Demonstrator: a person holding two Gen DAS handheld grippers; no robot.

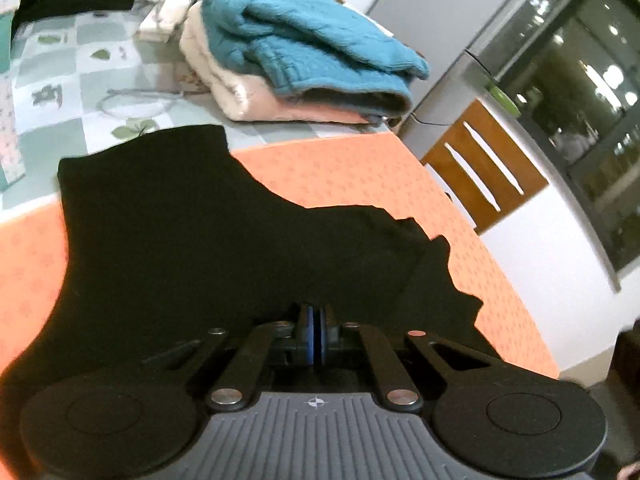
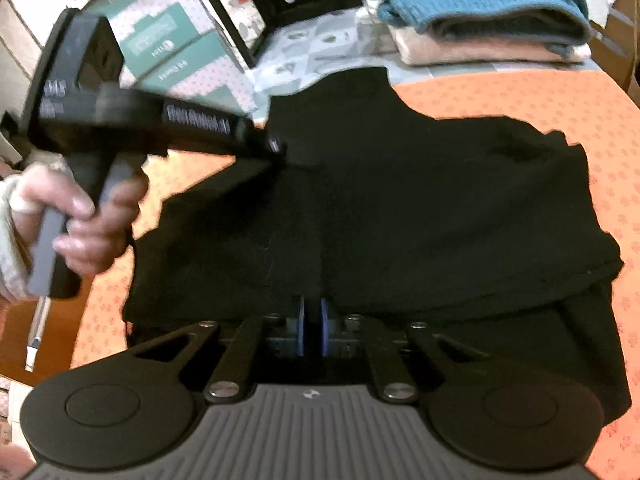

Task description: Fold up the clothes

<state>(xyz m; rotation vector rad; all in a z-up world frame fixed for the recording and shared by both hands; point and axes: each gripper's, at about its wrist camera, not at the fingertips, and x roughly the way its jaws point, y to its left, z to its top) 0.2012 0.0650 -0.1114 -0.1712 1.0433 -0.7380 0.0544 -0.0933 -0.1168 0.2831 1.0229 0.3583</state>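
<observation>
Left tongs (image 1: 317, 320) seemingly pinching black garment (image 1: 192, 224)

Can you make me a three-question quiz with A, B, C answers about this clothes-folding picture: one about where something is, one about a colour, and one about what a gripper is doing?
1. Where does the teal sweater lie?
A. on top of the cream garment
B. under the black garment
C. on the wooden chair

2. What colour is the cloth under the black garment?
A. blue
B. orange
C. white

3. How do the left gripper fingers stand?
A. wide open
B. holding a pen
C. pressed together

Answers:
1 A, the teal sweater rests on the cream one in a stack behind the black garment.
2 B, orange patterned cloth shows around the black fabric.
3 C, in the left wrist view the blue pads meet with no gap showing.
</observation>
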